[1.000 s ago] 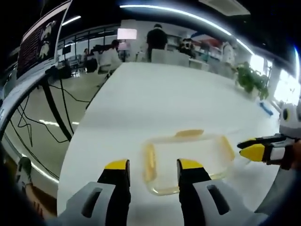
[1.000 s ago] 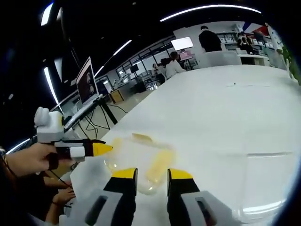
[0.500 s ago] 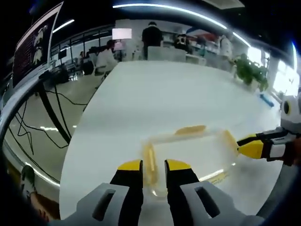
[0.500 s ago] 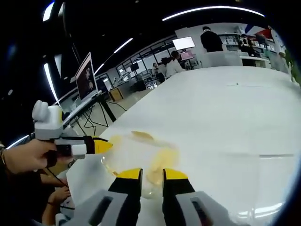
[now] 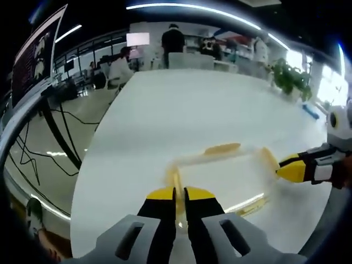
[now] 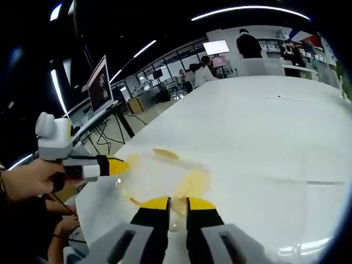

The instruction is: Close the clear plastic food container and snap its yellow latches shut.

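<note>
Clear plastic, edged with yellow latches, the food container is lying flat on the white counter near its closest edge. In the left gripper view, the left gripper is reaching in at the container's near short end, its yellow-tipped fingers drawn almost together around the yellow latch there; the blur is making it hard to tell whether they are actually gripping it. Another latch is sitting along the far long side. The right gripper is working the opposite short end, its fingers likewise nearly closed on the latch in front of them. A hand is holding the left gripper at the left of the right gripper view.
</note>
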